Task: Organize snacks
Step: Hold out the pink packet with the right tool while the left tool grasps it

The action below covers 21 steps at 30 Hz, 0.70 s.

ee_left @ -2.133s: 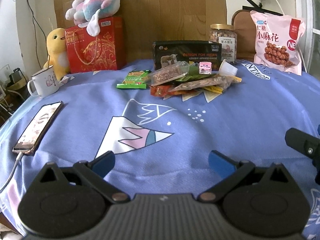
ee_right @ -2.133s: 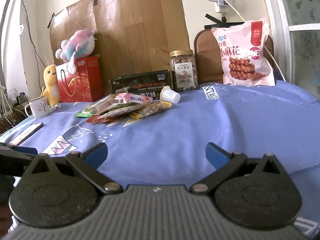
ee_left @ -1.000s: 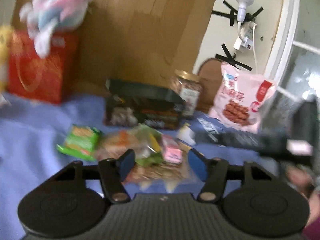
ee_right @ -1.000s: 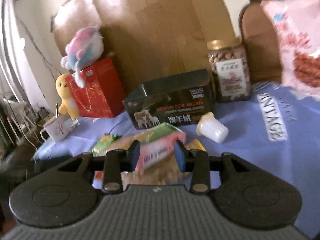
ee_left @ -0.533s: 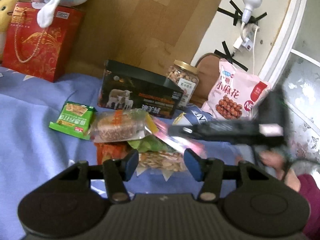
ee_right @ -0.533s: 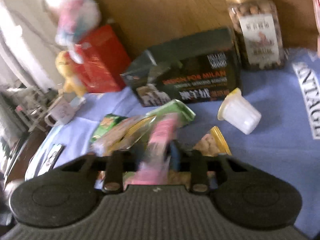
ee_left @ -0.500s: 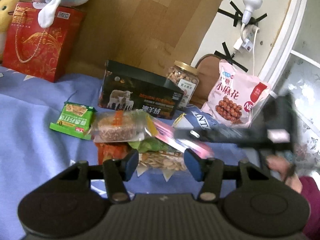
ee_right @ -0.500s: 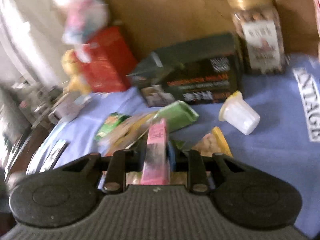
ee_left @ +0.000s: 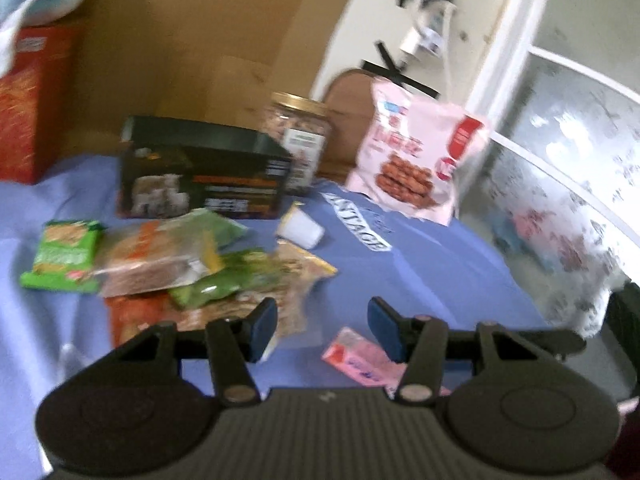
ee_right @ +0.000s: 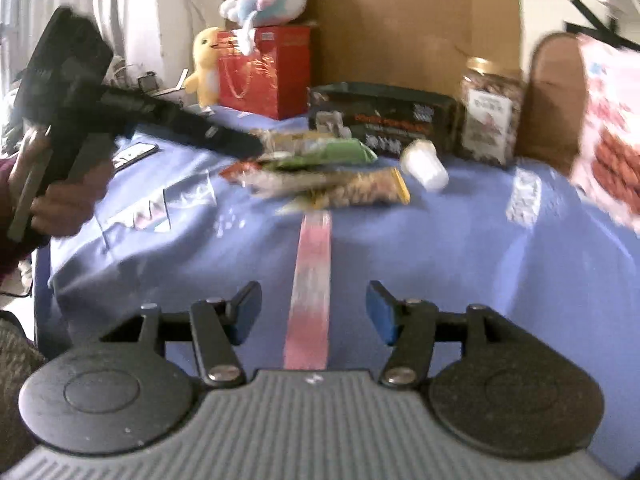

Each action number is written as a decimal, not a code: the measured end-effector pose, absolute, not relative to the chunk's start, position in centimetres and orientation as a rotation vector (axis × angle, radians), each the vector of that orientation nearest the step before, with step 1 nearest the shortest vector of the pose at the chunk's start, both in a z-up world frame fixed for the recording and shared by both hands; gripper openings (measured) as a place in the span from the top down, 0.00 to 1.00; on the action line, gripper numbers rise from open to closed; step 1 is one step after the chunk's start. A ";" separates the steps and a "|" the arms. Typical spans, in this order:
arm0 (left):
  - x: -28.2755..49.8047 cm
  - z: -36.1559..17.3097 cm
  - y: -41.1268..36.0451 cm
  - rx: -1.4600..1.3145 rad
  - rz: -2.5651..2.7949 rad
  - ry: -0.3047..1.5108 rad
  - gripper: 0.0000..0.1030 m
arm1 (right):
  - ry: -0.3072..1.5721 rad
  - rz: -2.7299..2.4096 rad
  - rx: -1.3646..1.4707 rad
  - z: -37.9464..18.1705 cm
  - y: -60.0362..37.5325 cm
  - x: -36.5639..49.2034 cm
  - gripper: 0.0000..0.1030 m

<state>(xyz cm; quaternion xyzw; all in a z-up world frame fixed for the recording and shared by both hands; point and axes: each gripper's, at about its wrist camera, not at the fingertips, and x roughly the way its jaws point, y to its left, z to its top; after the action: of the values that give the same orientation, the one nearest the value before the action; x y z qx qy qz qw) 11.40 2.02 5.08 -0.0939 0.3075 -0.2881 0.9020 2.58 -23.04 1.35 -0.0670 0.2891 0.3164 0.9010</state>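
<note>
Lying flat on the blue cloth of the bench, the pink snack packet is seen between the parted pads of the right hand-held gripper, untouched by either. Its jaws have just been opening, so the packet carried half a second ago is judged released, set apart from the snack pile. The left hand-held gripper is held half open and empty at the pile's near edge, probably for the next pick.
</note>
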 end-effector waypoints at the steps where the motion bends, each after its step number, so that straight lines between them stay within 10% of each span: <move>1: 11.7 5.1 1.1 -0.177 -0.619 0.645 0.51 | 0.599 0.629 -0.121 0.9 -23.3 1.9 0.41; 8: 13.9 2.5 -5.0 0.004 -0.691 0.729 0.51 | 0.643 0.583 0.079 -1.1 -25.4 1.1 0.50; 10: 14.5 1.4 -5.2 -0.005 -0.686 0.784 0.55 | 0.652 0.582 0.066 -1.0 -25.2 1.1 0.77; 21: 11.3 1.4 -2.3 -0.148 -0.639 0.823 0.48 | 0.617 0.498 0.009 -1.4 -25.3 1.6 0.77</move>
<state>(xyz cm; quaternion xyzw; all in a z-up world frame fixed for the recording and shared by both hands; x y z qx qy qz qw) 11.33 -2.34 1.38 -0.0707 0.3926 -0.3049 0.8648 1.63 -25.33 -1.44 0.0042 0.3006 0.2424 0.9224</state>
